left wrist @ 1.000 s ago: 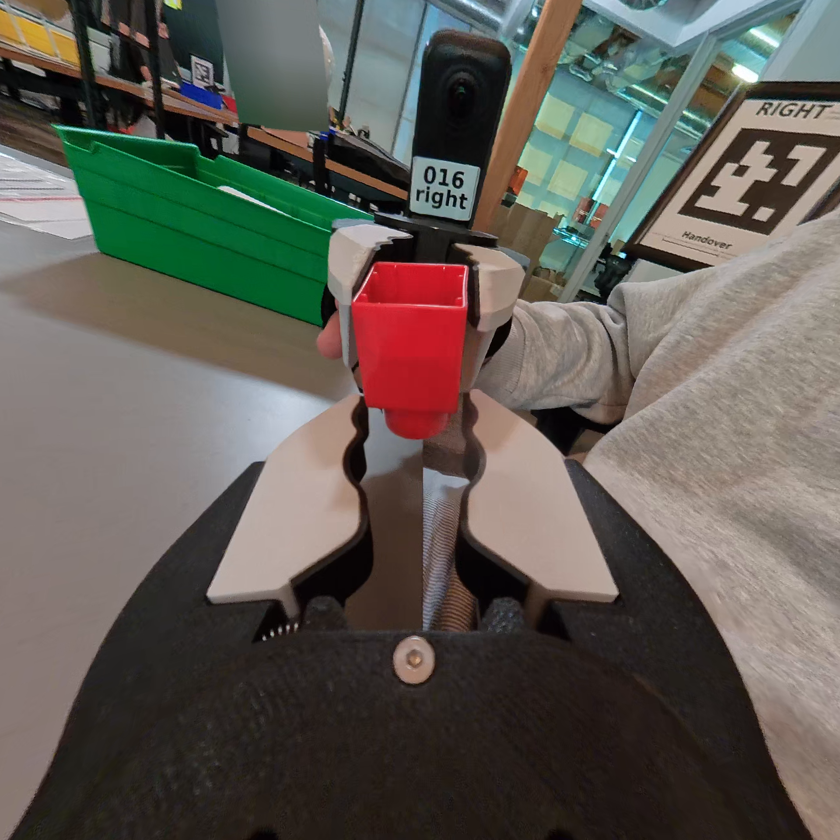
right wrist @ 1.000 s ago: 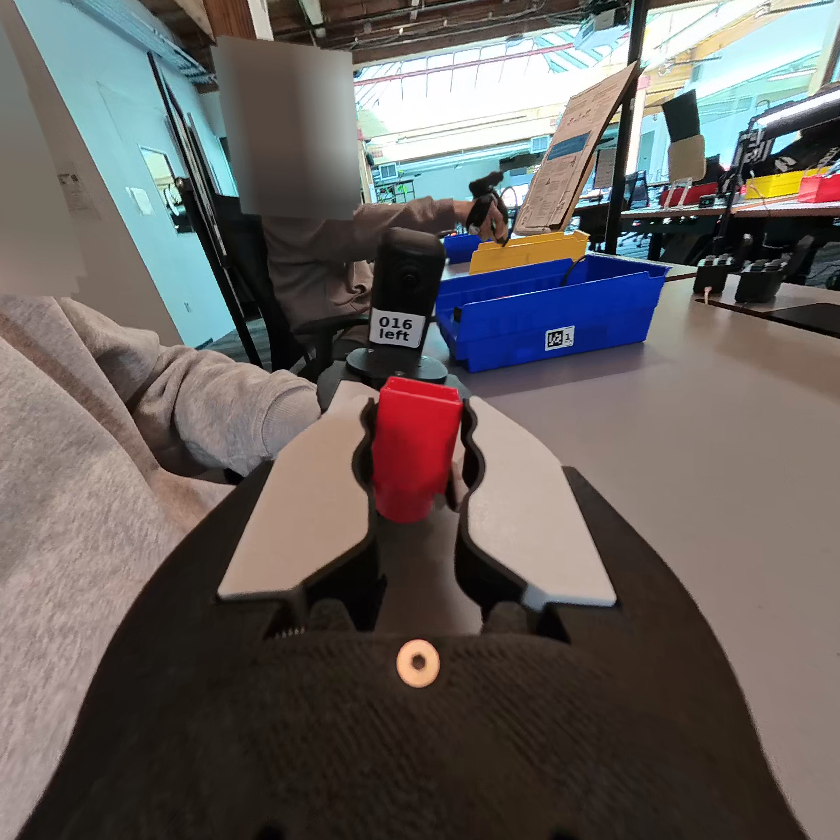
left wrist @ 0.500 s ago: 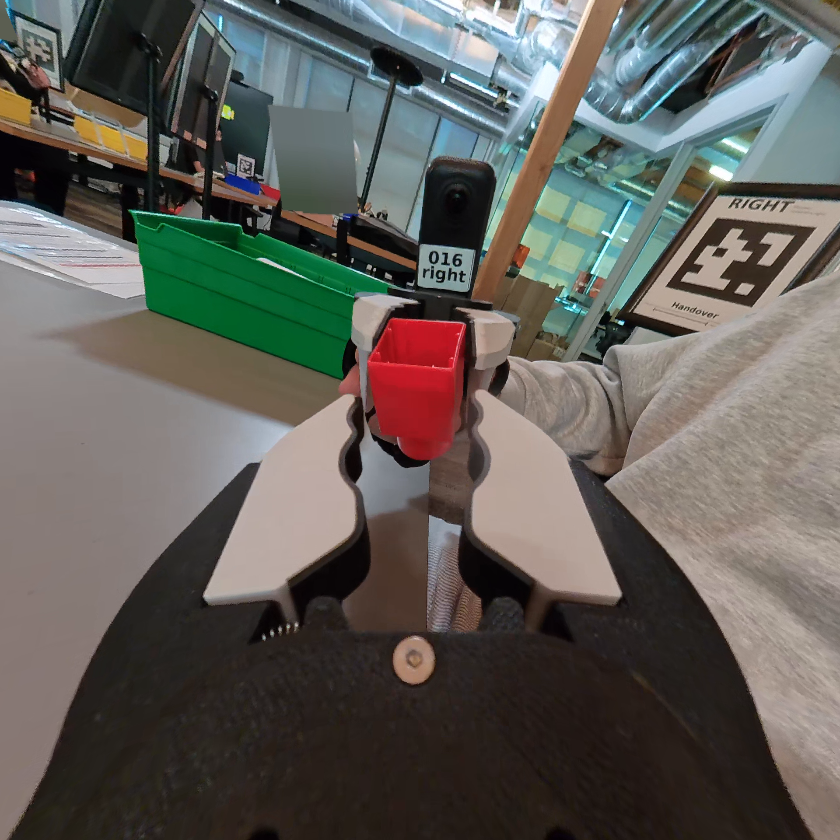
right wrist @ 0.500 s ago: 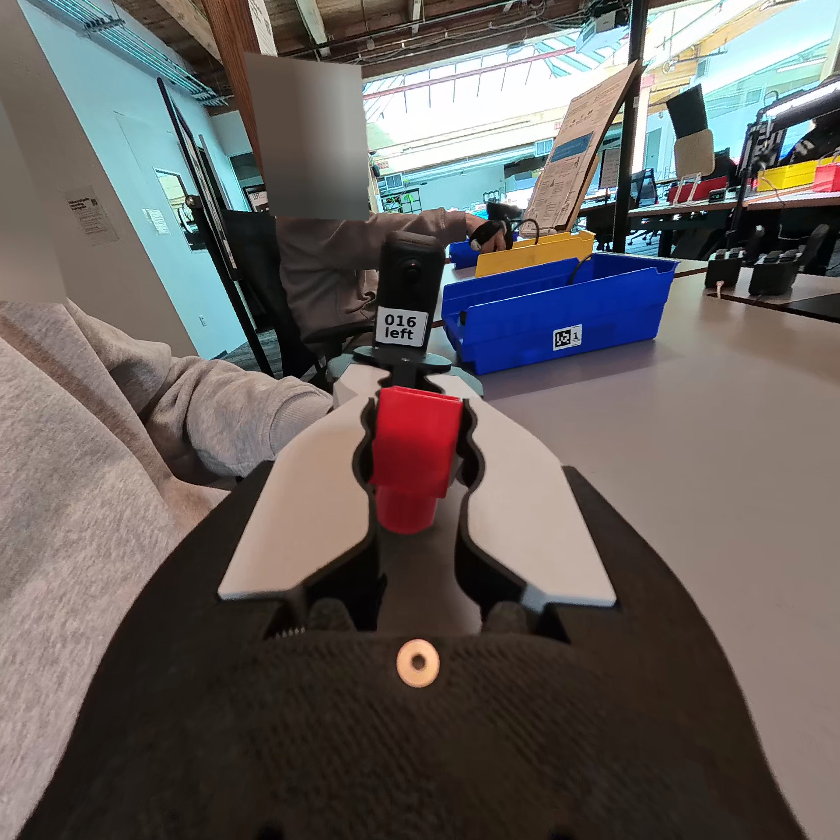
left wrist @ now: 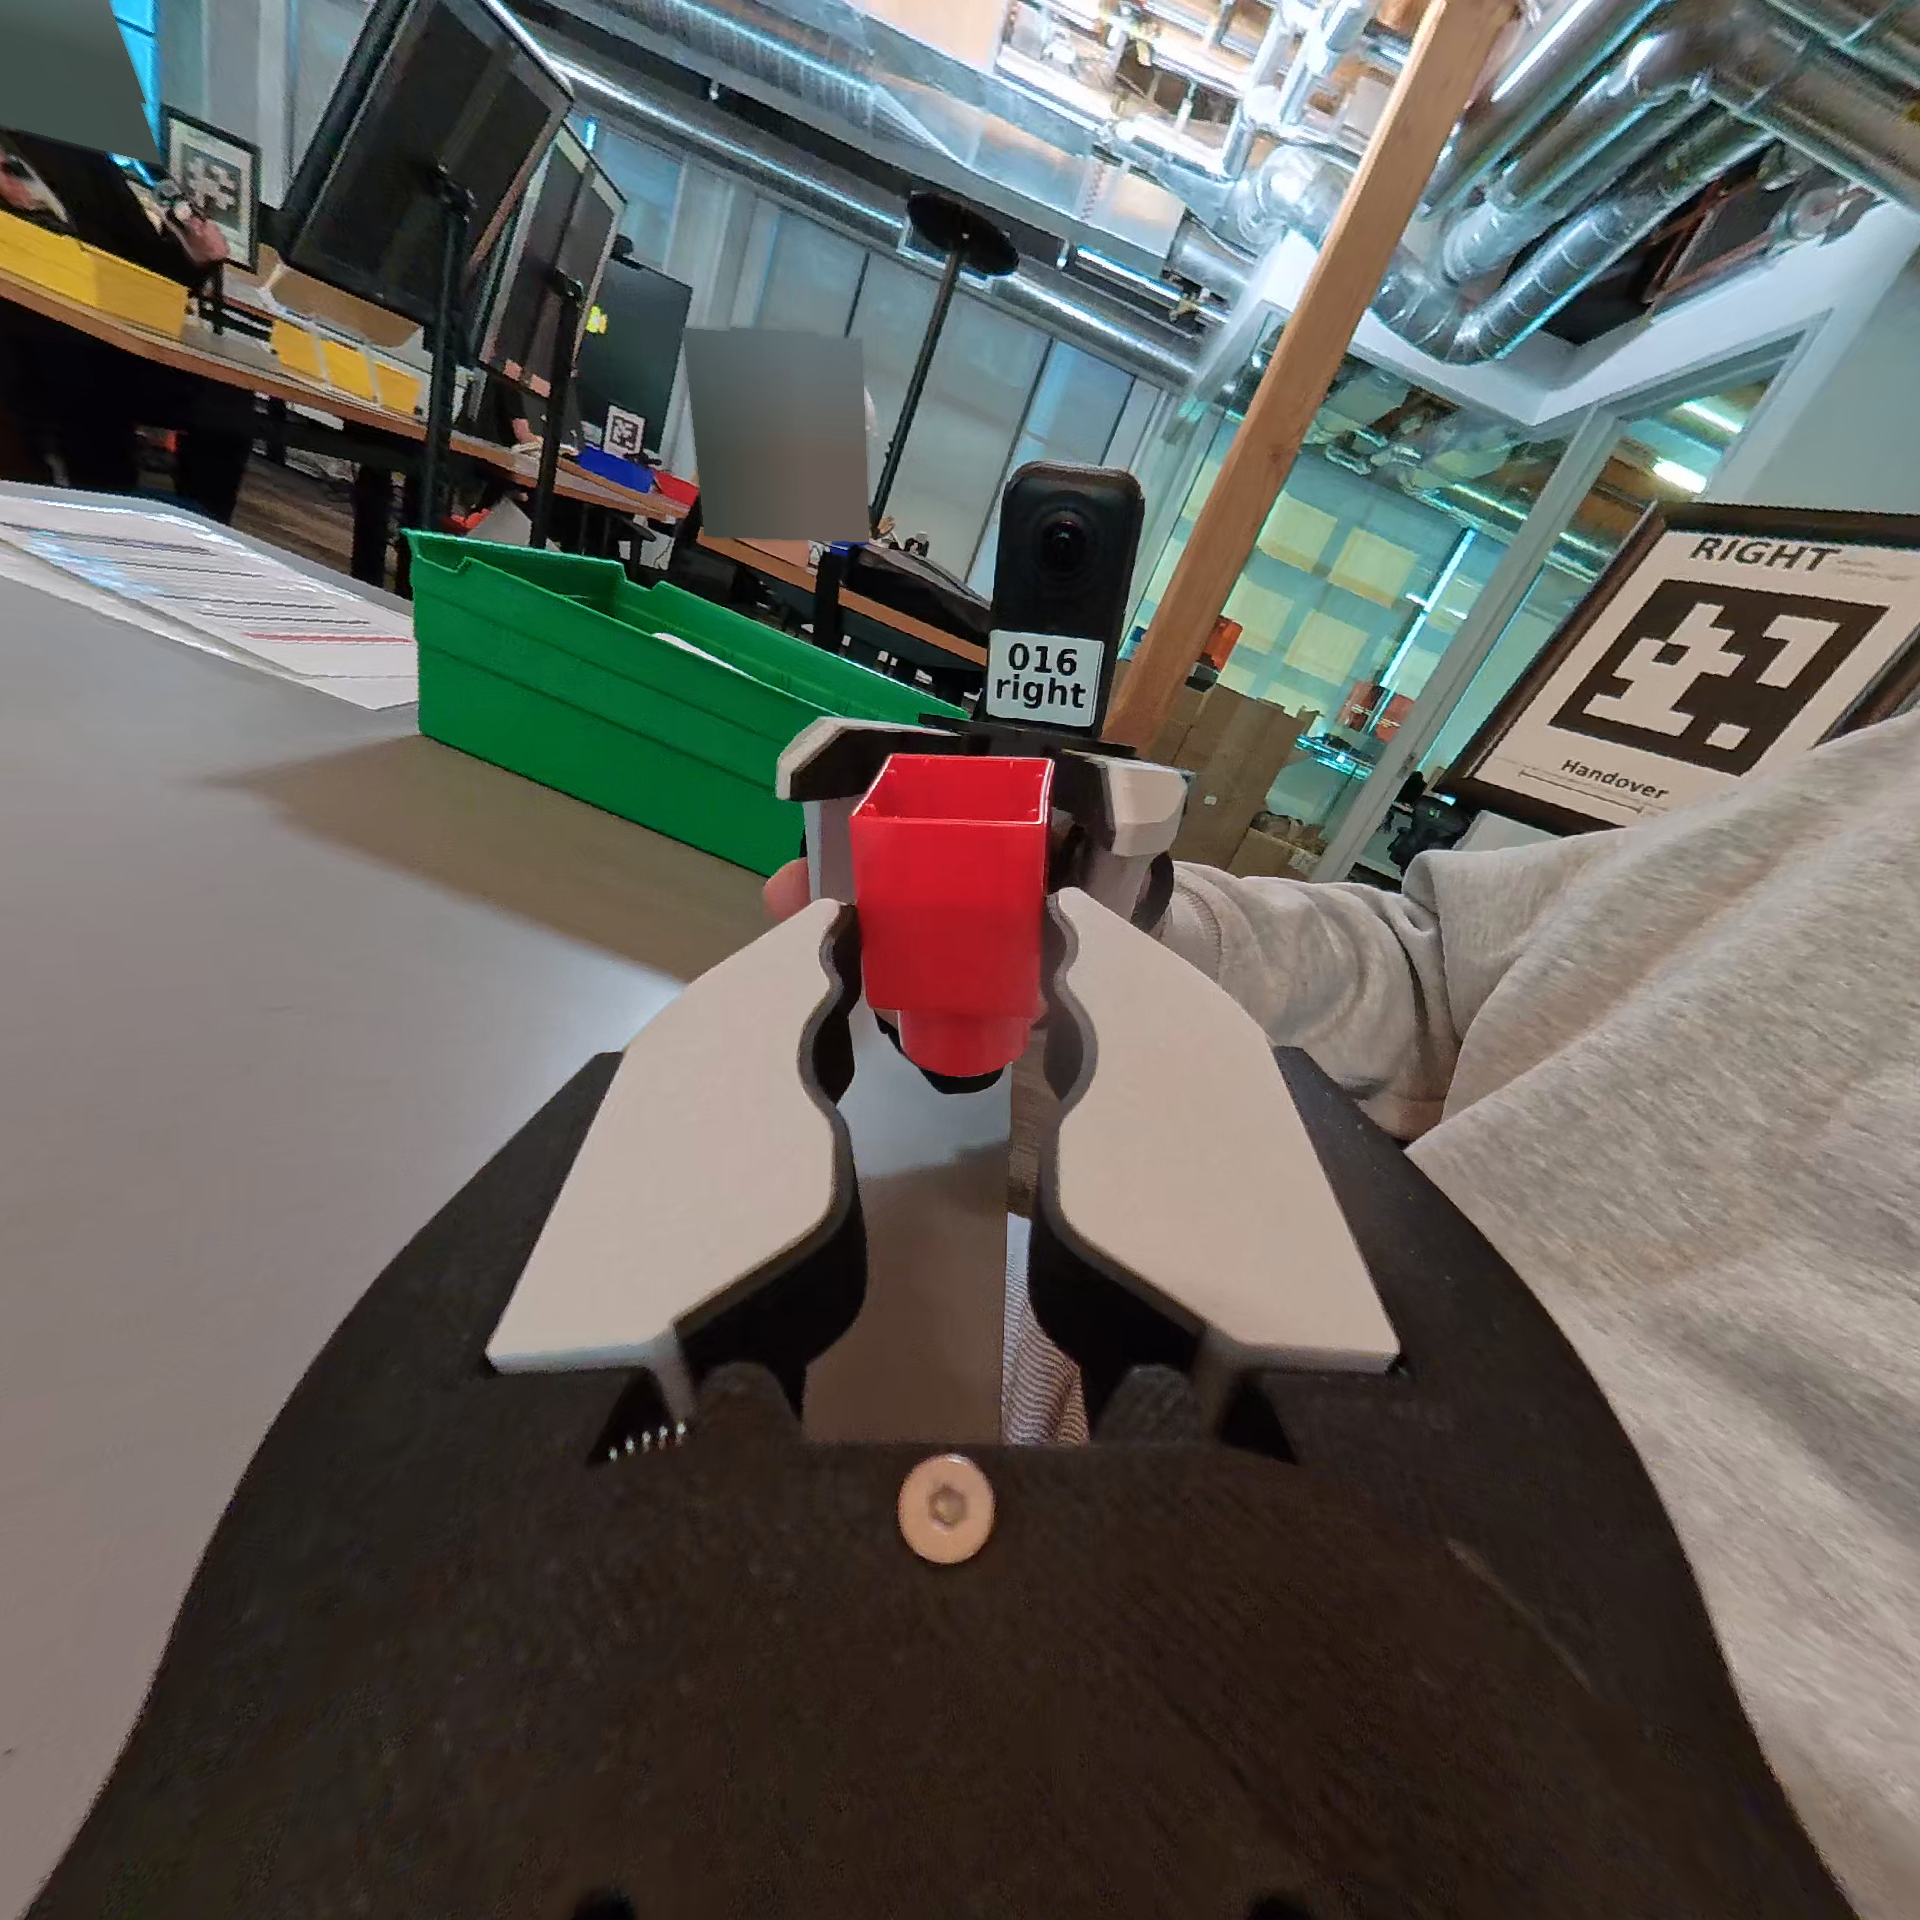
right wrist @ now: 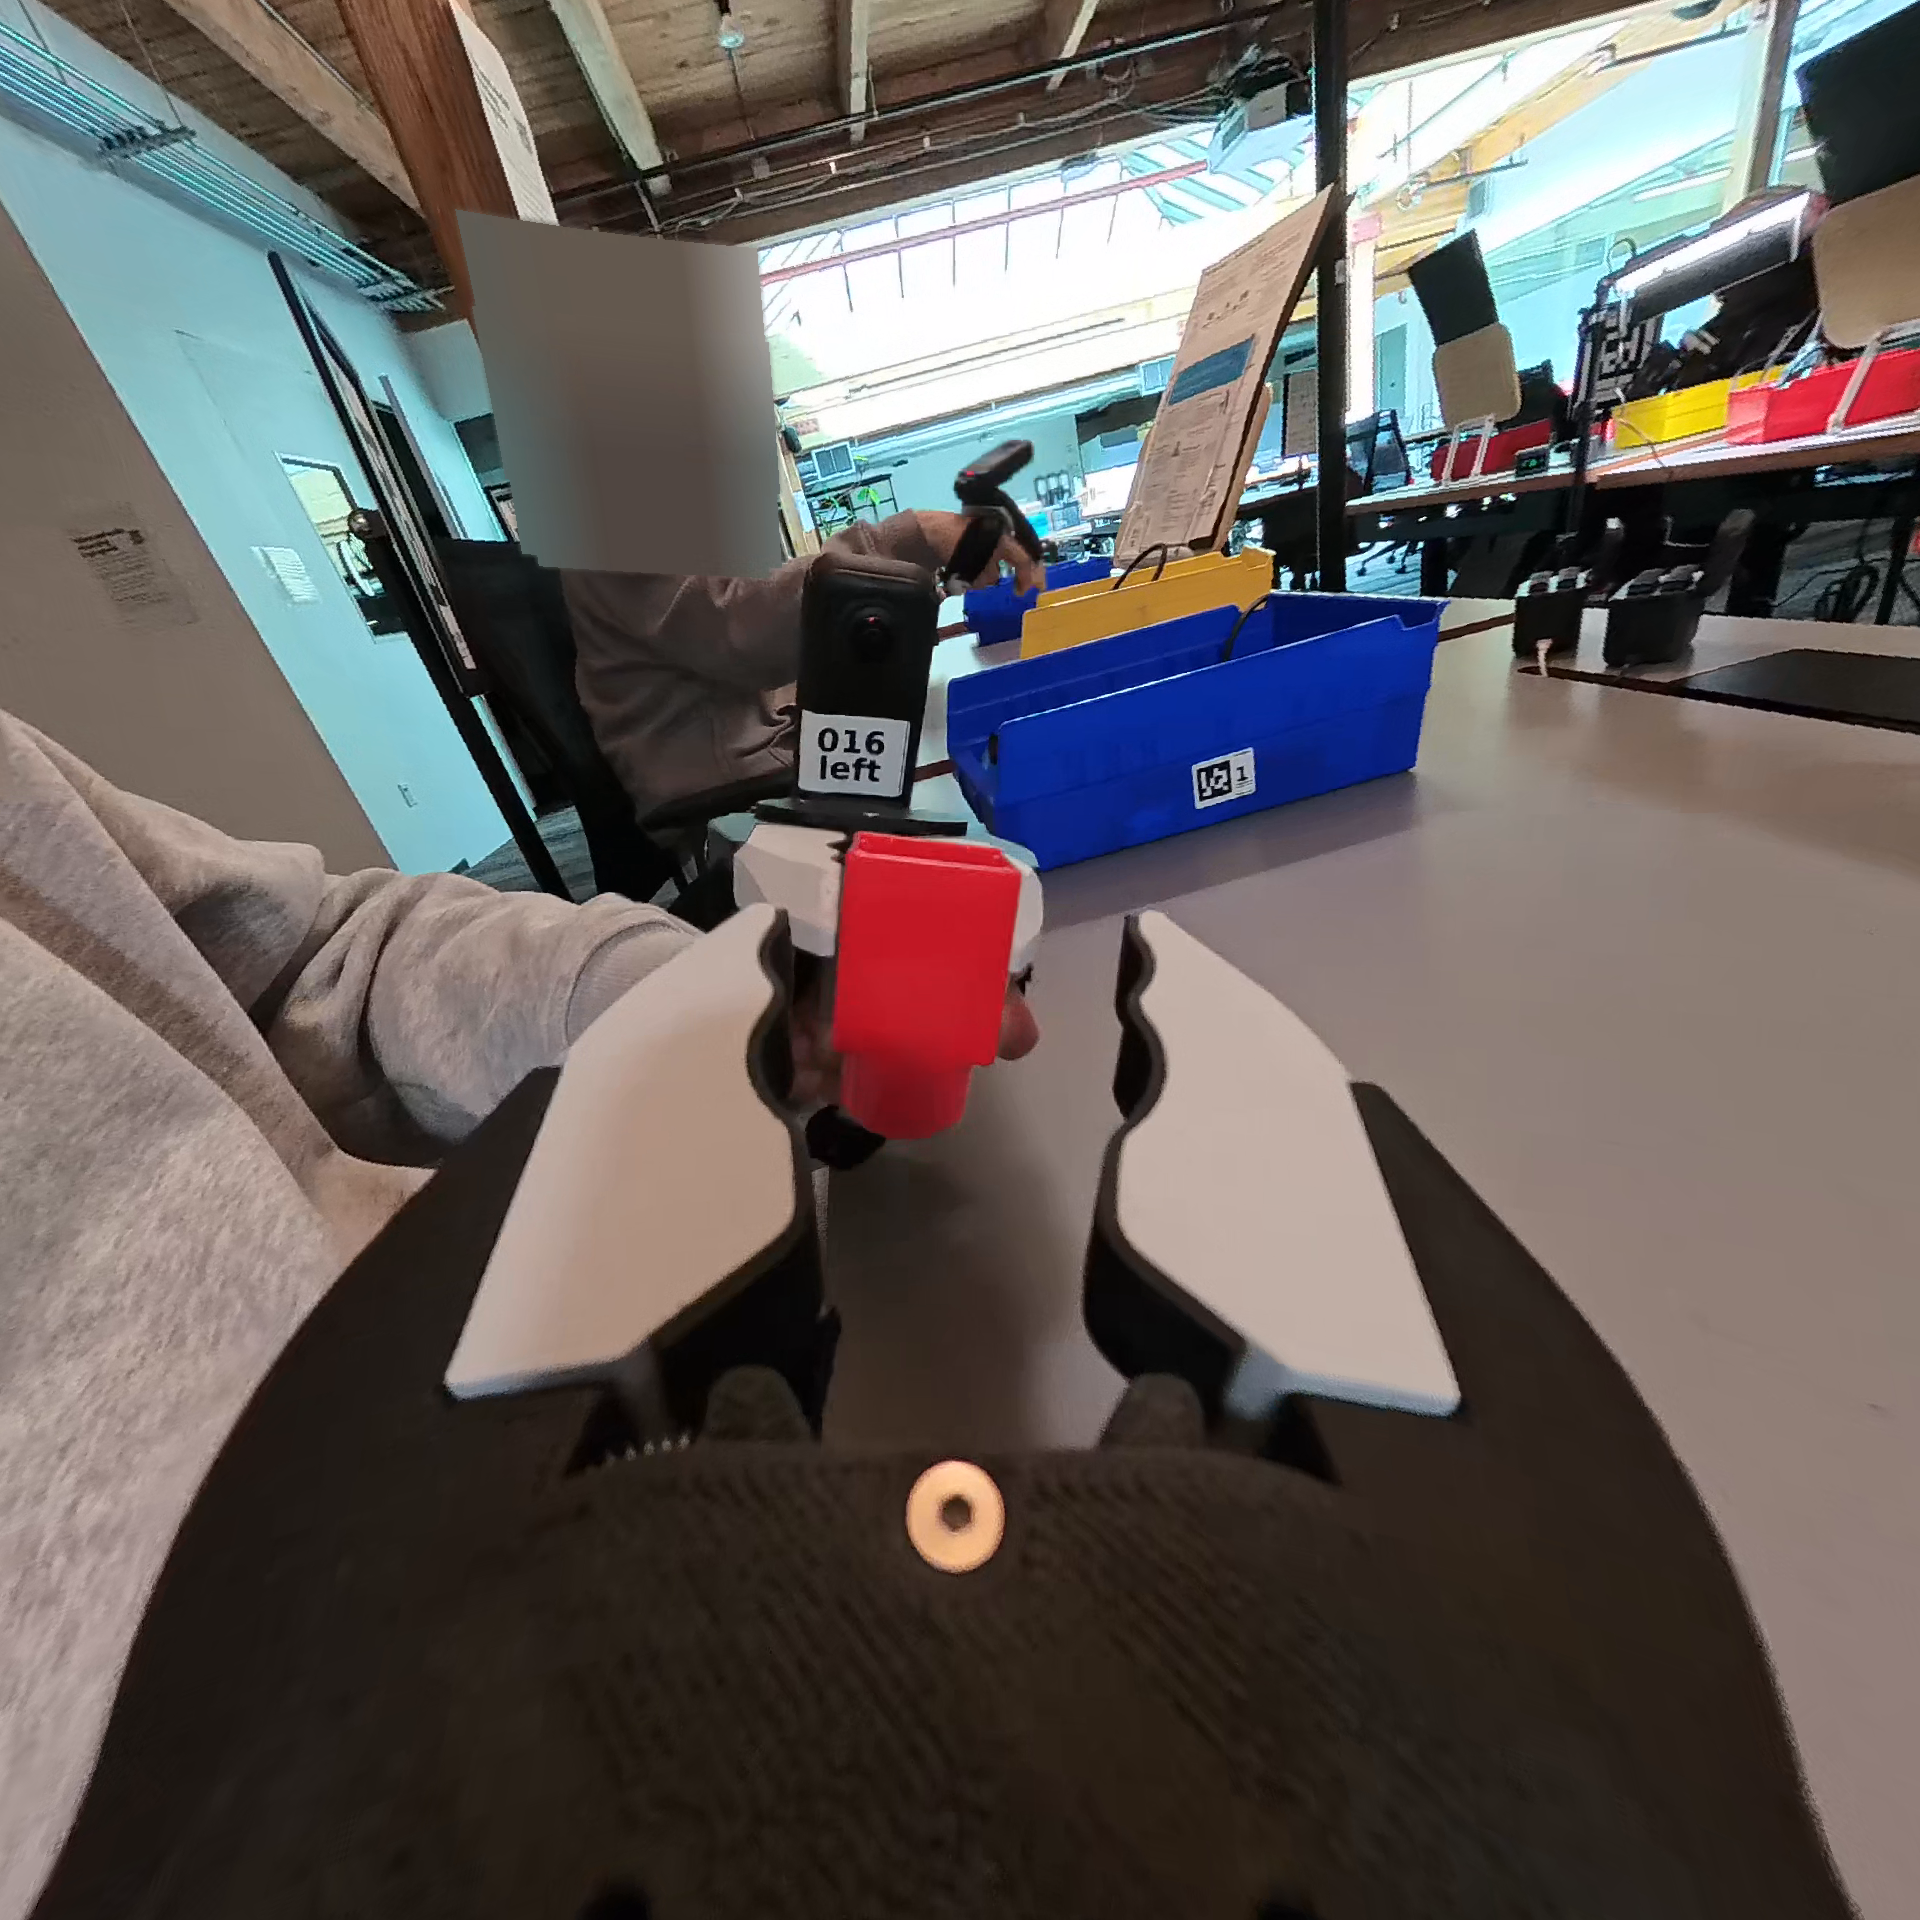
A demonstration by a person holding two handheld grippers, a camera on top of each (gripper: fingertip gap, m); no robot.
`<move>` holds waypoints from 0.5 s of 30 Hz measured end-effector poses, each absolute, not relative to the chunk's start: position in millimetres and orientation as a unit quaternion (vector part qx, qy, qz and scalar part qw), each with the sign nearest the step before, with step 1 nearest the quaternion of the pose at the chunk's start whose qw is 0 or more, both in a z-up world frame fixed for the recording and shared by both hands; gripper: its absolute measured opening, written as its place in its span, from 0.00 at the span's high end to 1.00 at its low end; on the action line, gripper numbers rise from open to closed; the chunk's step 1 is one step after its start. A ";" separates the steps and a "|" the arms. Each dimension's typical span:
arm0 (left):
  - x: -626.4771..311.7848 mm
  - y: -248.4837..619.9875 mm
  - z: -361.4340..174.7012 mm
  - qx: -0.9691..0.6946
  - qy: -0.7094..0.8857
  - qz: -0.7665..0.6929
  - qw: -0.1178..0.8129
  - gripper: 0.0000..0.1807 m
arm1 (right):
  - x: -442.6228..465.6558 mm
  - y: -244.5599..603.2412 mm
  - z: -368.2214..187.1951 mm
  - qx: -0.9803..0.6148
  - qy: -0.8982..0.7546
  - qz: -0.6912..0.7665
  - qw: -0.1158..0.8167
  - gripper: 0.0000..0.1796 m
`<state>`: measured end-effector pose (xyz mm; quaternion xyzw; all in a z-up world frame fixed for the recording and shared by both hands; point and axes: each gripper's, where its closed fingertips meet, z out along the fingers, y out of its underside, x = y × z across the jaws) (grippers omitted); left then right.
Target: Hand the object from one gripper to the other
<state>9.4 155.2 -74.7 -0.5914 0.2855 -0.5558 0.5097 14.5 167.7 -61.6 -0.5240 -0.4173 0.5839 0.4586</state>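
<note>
Gripping the red square cup [left wrist: 951, 904] by its lower body, the left tongs [left wrist: 948, 961] have their two pale fingers closed against the cup's flat sides, with its round stub poking down between them. In the right wrist view the same cup [right wrist: 920, 966] stands upright, open end up, in front of the left tongs, above the grey surface [right wrist: 1558, 1039] and on the near side of the blue bin [right wrist: 1195, 727].

The right tongs [right wrist: 945, 956] are spread wide: both fingers stand clear of the cup, with a plain gap on the far side and a narrower one on the near side. Seen from the left wrist view, the right tongs sit just behind the cup's rim, touching nothing that can be made out.

Judging from this, the transfer itself looks essentially done: the cup's weight appears to rest wholly with the left tongs. What seems left is for the right tongs to draw back from the cup, and perhaps for the cup to be carried off, maybe toward the green bin [left wrist: 623, 686] lying beyond it.
</note>
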 end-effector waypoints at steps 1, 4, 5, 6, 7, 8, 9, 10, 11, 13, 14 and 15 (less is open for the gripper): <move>9.0 154.8 -74.3 -0.590 0.287 -0.559 0.507 0.82 | 14.8 167.9 -61.7 -0.524 -0.418 0.586 0.456 0.67; 9.7 150.4 -73.6 -0.582 0.295 -0.577 0.490 0.82 | 16.3 164.8 -59.0 -0.516 -0.415 0.606 0.441 0.69; 10.5 148.5 -73.4 -0.579 0.300 -0.583 0.484 0.82 | 17.0 163.1 -57.5 -0.511 -0.413 0.617 0.433 0.69; 11.5 146.2 -73.2 -0.576 0.305 -0.589 0.478 0.82 | 17.9 161.2 -55.7 -0.506 -0.412 0.628 0.426 0.70; 12.9 143.8 -73.5 -0.574 0.311 -0.593 0.472 0.82 | 19.1 159.0 -53.7 -0.499 -0.410 0.640 0.417 0.70; 14.3 141.2 -74.0 -0.572 0.318 -0.596 0.465 0.82 | 20.3 156.5 -51.5 -0.492 -0.409 0.653 0.407 0.70; 15.7 138.5 -74.1 -0.569 0.325 -0.600 0.460 0.82 | 21.8 154.1 -49.6 -0.484 -0.408 0.665 0.395 0.70; 17.2 135.1 -73.2 -0.563 0.331 -0.606 0.455 0.82 | 23.2 151.7 -47.7 -0.477 -0.407 0.677 0.385 0.70; 18.6 131.5 -72.2 -0.557 0.337 -0.613 0.448 0.82 | 24.8 149.5 -46.1 -0.470 -0.407 0.687 0.375 0.70; 21.5 124.3 -70.9 -0.546 0.348 -0.626 0.434 0.82 | 27.0 145.1 -44.7 -0.458 -0.412 0.702 0.358 0.71; 22.9 121.1 -70.9 -0.543 0.353 -0.631 0.427 0.82 | 27.5 142.9 -45.3 -0.455 -0.415 0.706 0.349 0.71; 24.4 118.6 -71.3 -0.541 0.358 -0.634 0.421 0.82 | 27.2 140.8 -46.7 -0.454 -0.420 0.708 0.341 0.71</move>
